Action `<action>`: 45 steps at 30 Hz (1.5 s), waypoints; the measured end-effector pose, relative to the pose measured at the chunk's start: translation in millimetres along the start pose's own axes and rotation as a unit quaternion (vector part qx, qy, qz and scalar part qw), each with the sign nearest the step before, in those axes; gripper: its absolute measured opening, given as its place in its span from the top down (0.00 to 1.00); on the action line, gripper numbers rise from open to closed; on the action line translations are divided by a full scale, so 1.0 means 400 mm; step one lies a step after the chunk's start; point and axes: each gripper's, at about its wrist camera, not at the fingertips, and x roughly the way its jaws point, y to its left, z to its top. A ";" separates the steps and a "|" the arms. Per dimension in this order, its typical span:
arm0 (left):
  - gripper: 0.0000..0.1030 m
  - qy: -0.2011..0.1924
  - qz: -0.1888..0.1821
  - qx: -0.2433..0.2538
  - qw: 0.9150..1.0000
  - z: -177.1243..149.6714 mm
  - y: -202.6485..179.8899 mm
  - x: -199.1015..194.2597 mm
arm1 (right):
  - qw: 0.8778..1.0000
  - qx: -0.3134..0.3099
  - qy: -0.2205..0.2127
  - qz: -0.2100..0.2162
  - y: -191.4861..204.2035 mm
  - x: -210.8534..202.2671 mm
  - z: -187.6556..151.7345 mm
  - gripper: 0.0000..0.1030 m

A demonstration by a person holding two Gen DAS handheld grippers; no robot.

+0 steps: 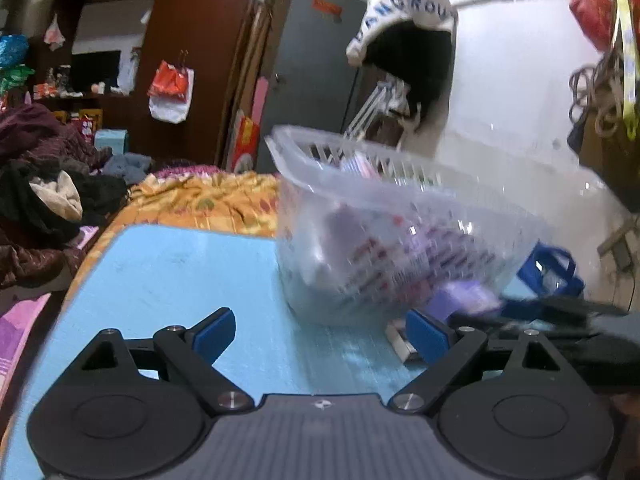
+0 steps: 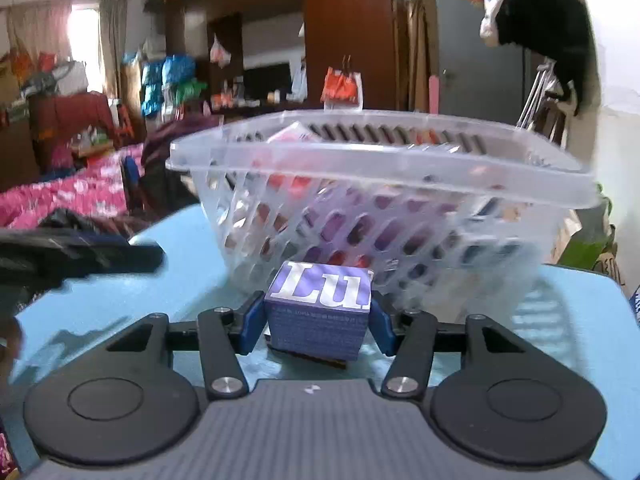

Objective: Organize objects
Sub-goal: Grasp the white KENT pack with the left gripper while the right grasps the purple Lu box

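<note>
A clear plastic basket point(image 2: 380, 160) with slotted walls stands on the light blue table point(image 2: 580, 320) and holds several small boxes. My right gripper point(image 2: 318, 320) is shut on a purple soap box point(image 2: 320, 312) with white "Lu" lettering, just in front of the basket's near wall. In the left wrist view the basket point(image 1: 400, 216) is blurred, ahead and to the right. My left gripper point(image 1: 320, 334) is open and empty above the table point(image 1: 168, 280). The purple box point(image 1: 460, 300) and the right gripper show low on the right.
A small white object point(image 1: 402, 344) lies on the table by the left gripper's right finger. A bed with an orange patterned cover point(image 1: 208, 200) and a pile of clothes point(image 1: 40, 184) lies beyond the table's far edge. A blue bag point(image 1: 552, 272) sits right of the basket.
</note>
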 end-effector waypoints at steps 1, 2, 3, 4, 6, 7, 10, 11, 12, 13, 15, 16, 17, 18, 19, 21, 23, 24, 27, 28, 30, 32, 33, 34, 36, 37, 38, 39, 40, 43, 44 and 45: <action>0.09 0.010 -0.005 0.003 1.000 -0.003 -0.014 0.013 | 1.000 0.007 -0.013 -0.005 -0.014 -0.025 -0.009 0.45; 0.09 0.014 -0.008 0.002 1.000 -0.010 -0.025 0.019 | 1.000 0.017 -0.024 -0.008 -0.034 -0.042 -0.015 0.45; 0.09 0.017 -0.010 -0.004 1.000 -0.011 -0.040 0.029 | 0.999 0.027 -0.033 -0.011 -0.051 -0.061 -0.024 0.45; 0.09 0.021 -0.010 -0.008 1.000 -0.011 -0.054 0.039 | 0.998 0.036 -0.041 -0.015 -0.071 -0.082 -0.035 0.45; 0.09 0.032 -0.010 -0.006 0.999 -0.017 -0.092 0.063 | 0.997 0.052 -0.052 -0.028 -0.103 -0.106 -0.049 0.44; 0.09 0.039 -0.009 -0.003 0.999 -0.017 -0.111 0.079 | 0.996 0.056 -0.055 -0.033 -0.115 -0.113 -0.053 0.44; 0.09 0.069 -0.014 -0.004 0.997 -0.019 -0.155 0.122 | 0.995 0.072 -0.056 -0.039 -0.151 -0.128 -0.062 0.44; 0.09 0.075 -0.014 -0.002 0.997 -0.020 -0.167 0.132 | 0.995 0.075 -0.057 -0.041 -0.158 -0.131 -0.062 0.44; 0.09 0.080 -0.012 0.003 0.997 -0.021 -0.179 0.139 | 0.994 0.078 -0.057 -0.042 -0.164 -0.132 -0.065 0.44; 0.09 0.084 -0.008 0.009 0.996 -0.023 -0.191 0.146 | 0.994 0.083 -0.058 -0.041 -0.171 -0.135 -0.066 0.44; 0.09 0.086 0.001 0.019 0.996 -0.023 -0.212 0.154 | 0.993 0.082 -0.064 -0.048 -0.176 -0.140 -0.065 0.44; 0.09 0.088 0.007 0.020 0.996 -0.022 -0.219 0.158 | 0.993 0.080 -0.066 -0.054 -0.172 -0.140 -0.067 0.44; 0.09 0.088 0.012 0.019 0.996 -0.024 -0.219 0.160 | 0.993 0.080 -0.068 -0.055 -0.171 -0.140 -0.067 0.44; 0.09 0.088 0.016 0.017 0.996 -0.022 -0.223 0.162 | 0.993 0.080 -0.070 -0.054 -0.171 -0.141 -0.067 0.44; 0.11 0.089 0.018 0.014 0.996 -0.019 -0.225 0.166 | 0.993 0.082 -0.072 -0.053 -0.173 -0.142 -0.068 0.44; 0.15 0.086 0.026 0.017 0.996 -0.019 -0.233 0.171 | 0.992 0.084 -0.077 -0.055 -0.175 -0.144 -0.070 0.44; 0.27 0.081 0.046 0.034 0.995 -0.025 -0.248 0.170 | 0.992 0.086 -0.078 -0.052 -0.178 -0.145 -0.072 0.44; 0.28 0.079 0.054 0.045 0.994 -0.029 -0.256 0.168 | 0.992 0.087 -0.078 -0.051 -0.178 -0.145 -0.072 0.44; 0.36 0.077 0.055 0.060 0.994 -0.038 -0.272 0.160 | 0.993 0.079 -0.076 -0.050 -0.173 -0.143 -0.072 0.44; 0.36 0.075 0.057 0.065 0.993 -0.041 -0.275 0.156 | 0.993 0.077 -0.075 -0.051 -0.171 -0.142 -0.071 0.44; 0.36 0.073 0.057 0.070 0.993 -0.045 -0.280 0.146 | 0.993 0.074 -0.075 -0.051 -0.168 -0.142 -0.070 0.44; 0.37 0.073 0.053 0.069 0.994 -0.048 -0.280 0.134 | 0.993 0.075 -0.075 -0.050 -0.168 -0.143 -0.070 0.44; 0.37 0.071 0.048 0.066 0.994 -0.049 -0.279 0.127 | 0.993 0.075 -0.075 -0.049 -0.167 -0.144 -0.072 0.44; 0.37 0.068 0.040 0.063 0.995 -0.053 -0.278 0.118 | 0.993 0.076 -0.075 -0.048 -0.167 -0.144 -0.072 0.44; 0.37 0.057 0.030 0.063 0.996 -0.050 -0.284 0.114 | 0.993 0.076 -0.074 -0.047 -0.168 -0.144 -0.072 0.44; 0.37 0.050 0.027 0.066 0.996 -0.055 -0.287 0.101 | 0.993 0.075 -0.074 -0.046 -0.167 -0.144 -0.072 0.44; 0.37 0.044 0.022 0.070 0.996 -0.059 -0.288 0.089 | 0.993 0.074 -0.073 -0.046 -0.166 -0.144 -0.072 0.44; 0.37 0.039 0.016 0.071 0.997 -0.059 -0.288 0.083 | 0.993 0.075 -0.073 -0.046 -0.167 -0.144 -0.072 0.44; 0.37 0.032 0.006 0.073 0.997 -0.063 -0.286 0.065 | 0.993 0.075 -0.073 -0.046 -0.167 -0.144 -0.073 0.44; 0.37 0.012 -0.014 0.069 0.997 -0.068 -0.272 0.026 | 0.993 0.076 -0.072 -0.044 -0.167 -0.143 -0.073 0.44; 0.37 0.006 -0.018 0.067 0.998 -0.066 -0.262 0.014 | 0.993 0.076 -0.072 -0.043 -0.169 -0.143 -0.072 0.44; 0.37 0.000 -0.022 0.066 0.998 -0.069 -0.254 0.000 | 0.994 0.076 -0.073 -0.044 -0.168 -0.143 -0.072 0.44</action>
